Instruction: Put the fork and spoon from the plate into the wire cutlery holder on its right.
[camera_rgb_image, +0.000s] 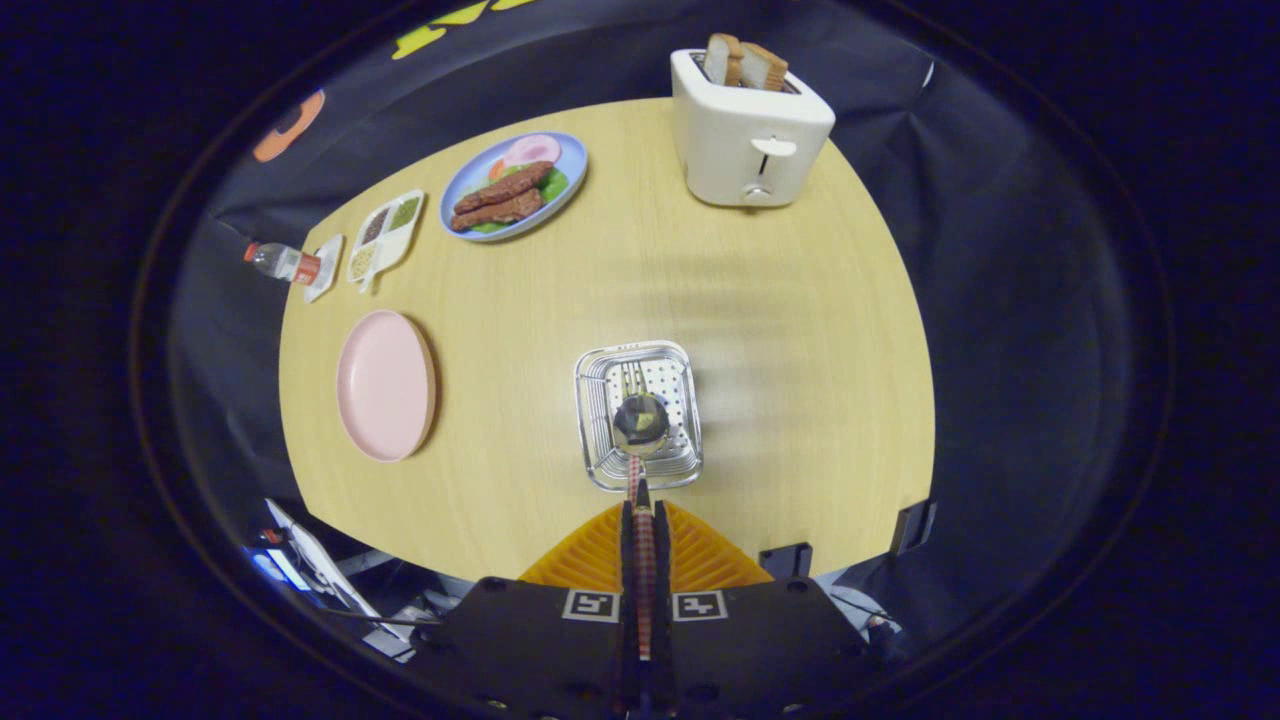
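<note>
1. The gripper (641, 500) is clenched on the spoon (640, 428) by its patterned handle.
2. The spoon's long axis runs straight ahead from the fingers, bowl hanging over the wire cutlery holder (637, 415), where the fork (628, 378) appears to lie.
3. The pink plate (385, 385) sits bare, well left.

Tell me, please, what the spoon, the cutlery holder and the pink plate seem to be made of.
The spoon, held by the tongs over the cutlery holder, has a mirror-bright bowl: likely polished steel; its patterned handle's material is unclear. The cutlery holder looks like shiny metal wire with a perforated base. The pink plate has a matte face and a tan rim, perhaps plastic or wood fibre; I cannot tell.
</note>
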